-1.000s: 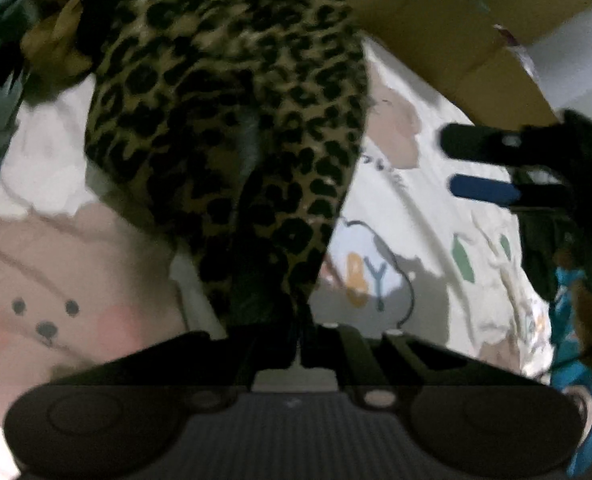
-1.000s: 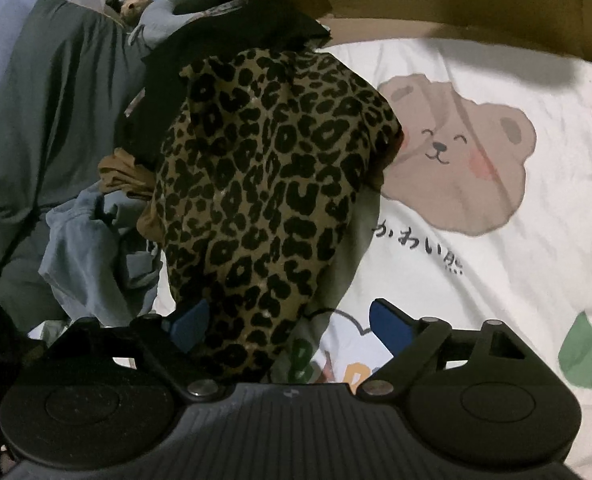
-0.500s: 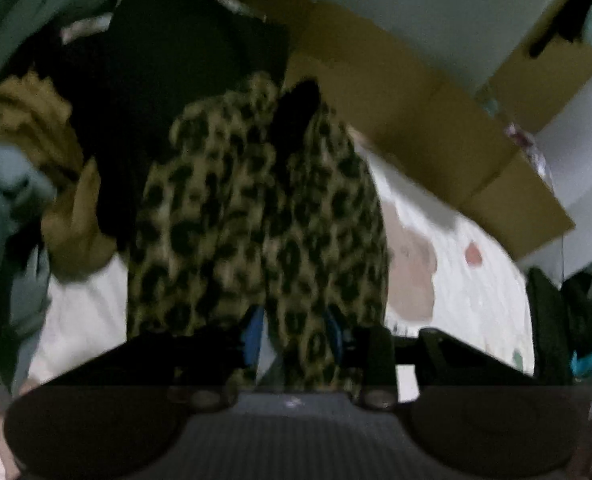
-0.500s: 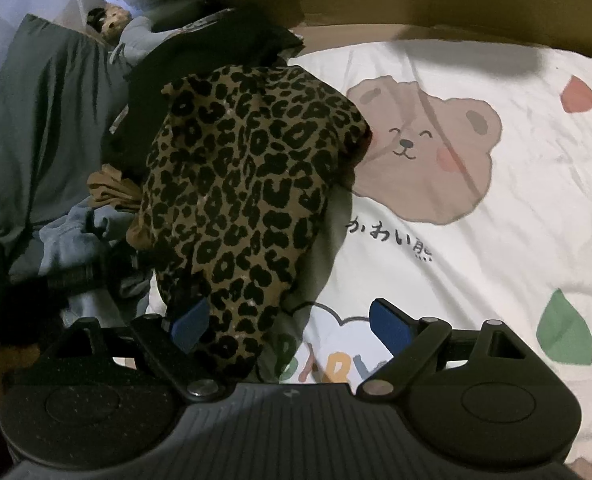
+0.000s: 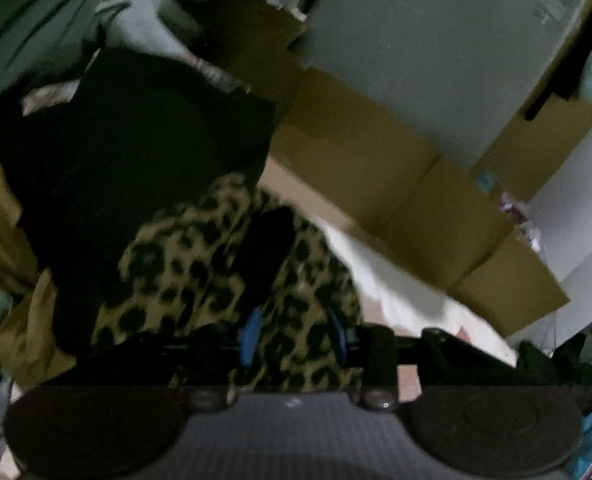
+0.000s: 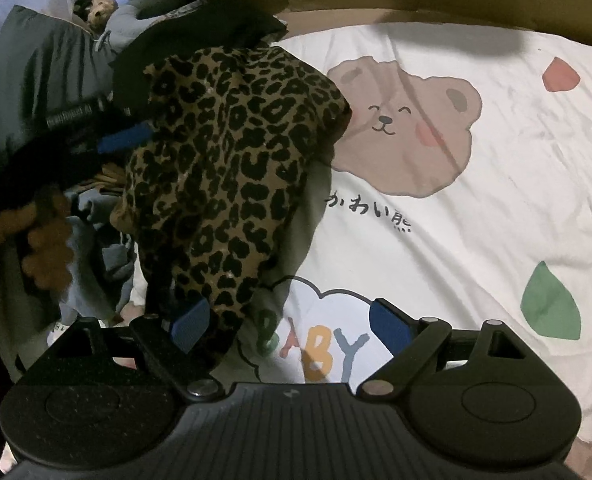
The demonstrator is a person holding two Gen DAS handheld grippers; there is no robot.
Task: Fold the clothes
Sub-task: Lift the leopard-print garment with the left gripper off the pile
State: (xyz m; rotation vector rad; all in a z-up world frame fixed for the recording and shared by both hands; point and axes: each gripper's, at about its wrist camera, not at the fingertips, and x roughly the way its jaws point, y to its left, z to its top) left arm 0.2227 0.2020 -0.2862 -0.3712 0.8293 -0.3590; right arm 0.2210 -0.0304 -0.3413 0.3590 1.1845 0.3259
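Left wrist view: the left gripper (image 5: 294,338) has its two blue pads (image 5: 251,336) a short way apart, with leopard-print cloth filling the gap between them; the frame is blurred, and whether the pads press on the cloth cannot be told. The leopard-print garment (image 5: 200,276) rises from the pads and away from the camera, a dark fold running down its middle. Behind it lies a black garment (image 5: 136,148), with mustard-coloured cloth (image 5: 20,340) at the left edge. Cardboard boxes (image 5: 376,184) run diagonally behind the garments, and a strip of the white bedsheet (image 5: 400,296) shows below them.

Right wrist view: the right gripper (image 6: 290,324) has its blue-tipped fingers (image 6: 390,324) spread wide. The lower hanging edge of the leopard-print garment (image 6: 232,160) drapes just beside the left-hand finger, and the right-hand finger stands clear over the sheet; nothing is pinched. The garment hangs in a bunched column above the bedsheet (image 6: 496,200), which bears a brown bear print (image 6: 408,120), a cloud with the word "BABY", and coloured leaf shapes. At the left of this view the other gripper reaches in from the side, one blue pad against the garment's upper edge, held by a hand (image 6: 24,236). A pile of grey, blue and black clothes (image 6: 40,72) lies behind the garment.
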